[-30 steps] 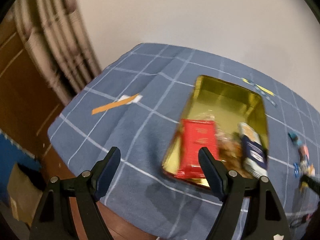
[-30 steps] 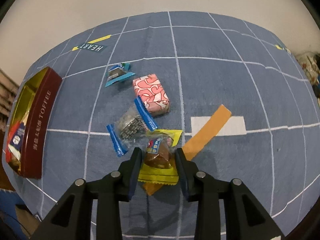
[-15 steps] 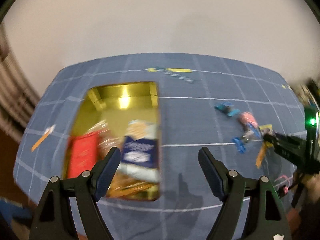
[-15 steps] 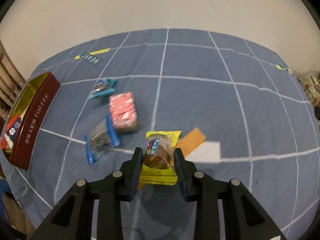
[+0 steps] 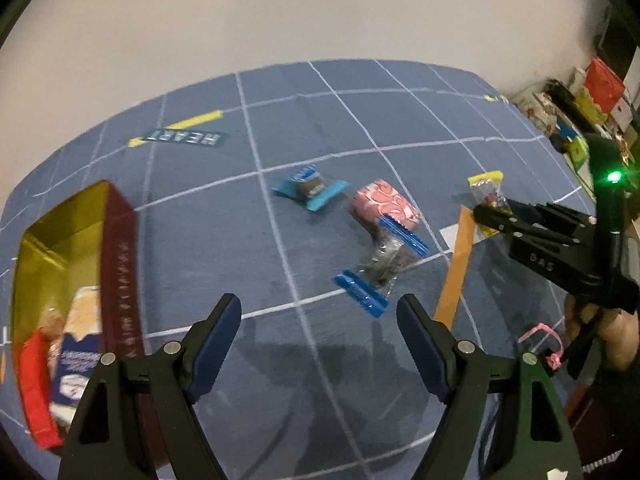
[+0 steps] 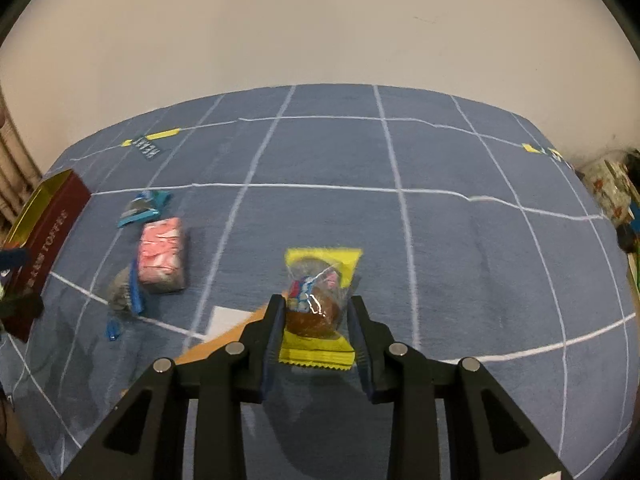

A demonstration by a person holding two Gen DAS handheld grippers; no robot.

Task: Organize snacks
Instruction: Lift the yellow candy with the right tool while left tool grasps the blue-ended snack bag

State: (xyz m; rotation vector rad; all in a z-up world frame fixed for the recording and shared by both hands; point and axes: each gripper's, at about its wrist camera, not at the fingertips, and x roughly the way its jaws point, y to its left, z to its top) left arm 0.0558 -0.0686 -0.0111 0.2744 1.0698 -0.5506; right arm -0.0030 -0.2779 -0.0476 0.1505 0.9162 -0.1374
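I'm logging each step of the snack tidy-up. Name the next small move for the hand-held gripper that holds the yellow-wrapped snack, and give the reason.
Probably carry it left to the toffee tin. The right hand-held gripper is shut on the yellow-wrapped snack, the open tin already holds packets, and three snacks lie on the cloth between them, so it should pass above those.

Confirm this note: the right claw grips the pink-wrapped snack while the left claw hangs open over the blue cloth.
Wrong snack. The right claw grips the yellow-wrapped snack, as the right wrist view shows; the pink-wrapped snack lies on the blue cloth. The left claw is open.
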